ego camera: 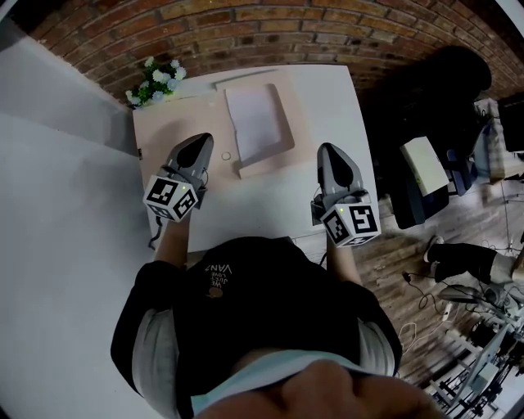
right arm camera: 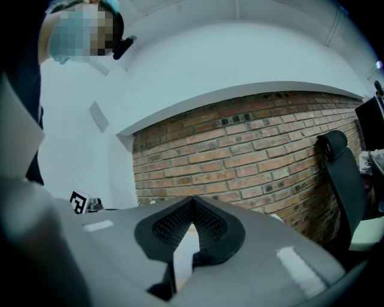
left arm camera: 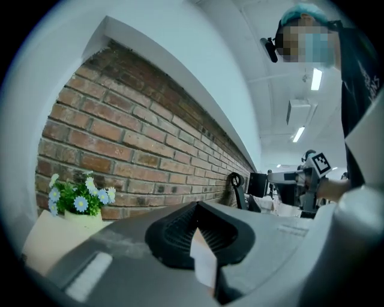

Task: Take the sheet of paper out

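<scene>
Bricks made up the wall (ego camera: 246, 24) behind our white table (ego camera: 262, 204). On the table sat a flat tan tray (ego camera: 264, 166), and the sheet of paper (ego camera: 255, 121) lay inside it, not yet taken out. We held our left gripper (ego camera: 201, 141) near the tray's left side and our right gripper (ego camera: 327, 150) near its right side, neither touching it. Both had their fingers pressed together with nothing between them. Little flowers (ego camera: 155, 82) stood at the far left corner. A tiny round thing (ego camera: 226, 155) lay beside the tray.

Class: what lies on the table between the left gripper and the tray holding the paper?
The head view shows one small pale round object on the table between the left gripper and the tray; it is too small to identify.
</scene>
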